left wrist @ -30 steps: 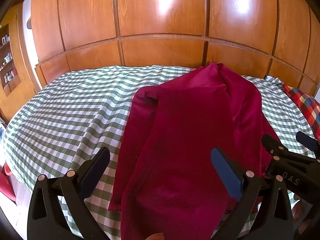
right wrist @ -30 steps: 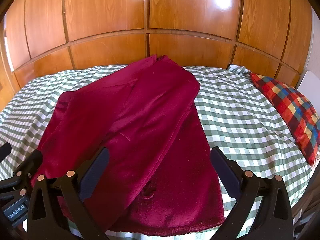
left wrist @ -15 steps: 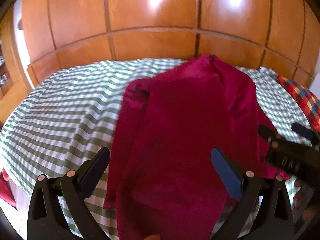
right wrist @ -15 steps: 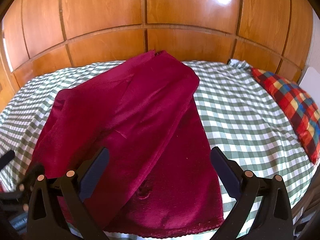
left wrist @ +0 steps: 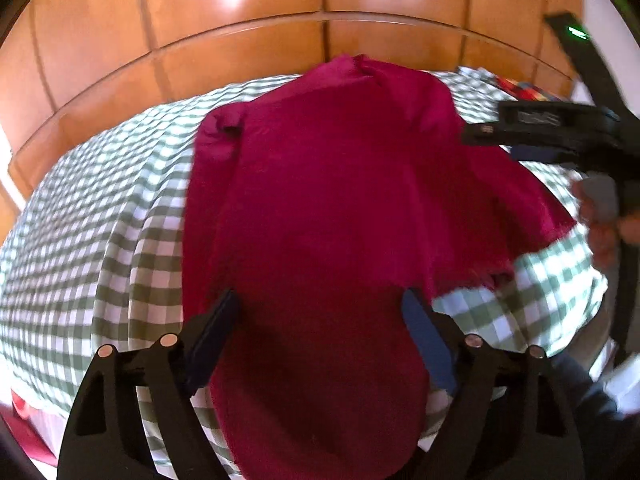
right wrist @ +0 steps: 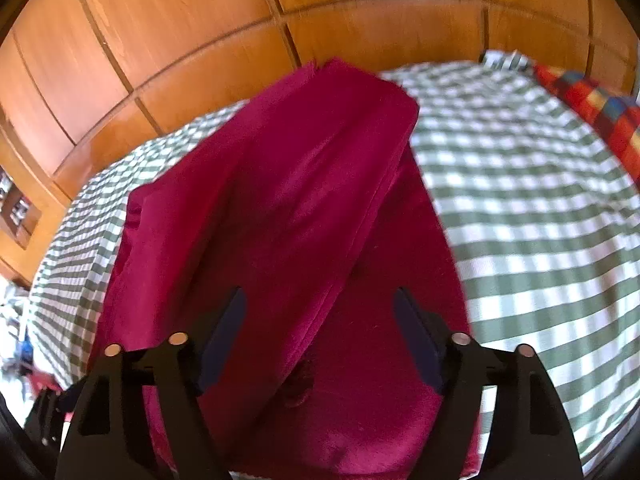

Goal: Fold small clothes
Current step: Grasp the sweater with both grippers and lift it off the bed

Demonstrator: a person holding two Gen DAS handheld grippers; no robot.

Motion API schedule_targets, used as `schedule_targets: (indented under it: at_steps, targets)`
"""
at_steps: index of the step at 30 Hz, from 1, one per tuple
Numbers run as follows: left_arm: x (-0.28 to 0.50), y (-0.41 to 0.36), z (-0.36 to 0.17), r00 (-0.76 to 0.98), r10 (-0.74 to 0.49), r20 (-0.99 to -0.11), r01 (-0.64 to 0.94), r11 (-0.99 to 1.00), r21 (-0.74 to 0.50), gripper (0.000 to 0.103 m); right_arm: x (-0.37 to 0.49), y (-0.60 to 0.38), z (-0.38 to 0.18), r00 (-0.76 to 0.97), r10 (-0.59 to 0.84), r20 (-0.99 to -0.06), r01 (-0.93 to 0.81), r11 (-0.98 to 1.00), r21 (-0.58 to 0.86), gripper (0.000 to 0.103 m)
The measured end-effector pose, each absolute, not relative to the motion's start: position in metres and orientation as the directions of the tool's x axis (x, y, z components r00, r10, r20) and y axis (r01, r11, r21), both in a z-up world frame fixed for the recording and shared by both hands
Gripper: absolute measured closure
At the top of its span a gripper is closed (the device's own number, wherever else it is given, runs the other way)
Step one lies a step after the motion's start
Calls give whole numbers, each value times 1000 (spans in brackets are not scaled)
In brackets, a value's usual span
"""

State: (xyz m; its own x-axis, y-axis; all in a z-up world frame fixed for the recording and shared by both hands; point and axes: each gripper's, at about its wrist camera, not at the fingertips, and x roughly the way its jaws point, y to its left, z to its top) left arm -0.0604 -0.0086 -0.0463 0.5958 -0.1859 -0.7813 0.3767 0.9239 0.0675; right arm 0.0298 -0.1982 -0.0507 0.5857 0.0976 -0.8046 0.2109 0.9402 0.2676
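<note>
A dark red garment (left wrist: 328, 200) lies lengthwise on the green-and-white checked bed (left wrist: 100, 240), partly folded over itself along its length. It also fills the middle of the right wrist view (right wrist: 288, 220). My left gripper (left wrist: 320, 344) is open and empty, its jaws spread over the garment's near end. My right gripper (right wrist: 320, 340) is open and empty over the near end from the other side. The right gripper also shows in the left wrist view (left wrist: 552, 132), above the garment's right edge.
A wooden panelled wall (left wrist: 280, 20) runs behind the bed. A red, blue and yellow checked pillow (right wrist: 600, 104) lies at the bed's far right. The checked cover (right wrist: 520, 200) is bare to the right of the garment. Shelves (right wrist: 16, 208) stand at far left.
Both grippers have moved forward and down over the garment's near end, tilting. The jaws of both have narrowed a little. The right gripper sits higher in the left wrist view.
</note>
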Motion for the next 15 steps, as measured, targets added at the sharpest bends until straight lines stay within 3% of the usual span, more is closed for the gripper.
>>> schedule_targets:
  at_steps: [2, 4, 6, 7, 8, 9, 11, 15]
  targets:
    - [-66, -15, -55, 598, -153, -787, 405, 905, 132, 20, 38, -197, -64, 557, 106, -824, 214, 940, 266, 43]
    - [-69, -17, -61, 585, -145, -798, 430, 890, 153, 32, 42, -190, -68, 553, 96, -827, 189, 953, 237, 51]
    - [-71, -15, -60, 568, -182, -803, 454, 883, 121, 63, 44, -181, -65, 553, 101, -827, 129, 970, 204, 68]
    - [-71, -12, -56, 564, -197, -802, 454, 885, 101, 73, 44, -179, -63, 556, 100, -825, 109, 975, 191, 74]
    - [-69, -9, -52, 556, -213, -804, 448, 891, 74, 91, 44, -177, -57, 569, 94, -817, 89, 981, 174, 88]
    - [-67, -2, -45, 544, -238, -805, 433, 901, 25, 96, 42, -178, -51, 581, 94, -808, 74, 983, 167, 92]
    - [-58, 23, -25, 538, -322, -779, 382, 917, -116, 97, 38, -182, -37, 612, 98, -785, 50, 986, 162, 95]
    - [-37, 74, 22, 613, -383, -691, 291, 923, -254, 97, 34, -204, -5, 671, 79, -737, 61, 985, 161, 95]
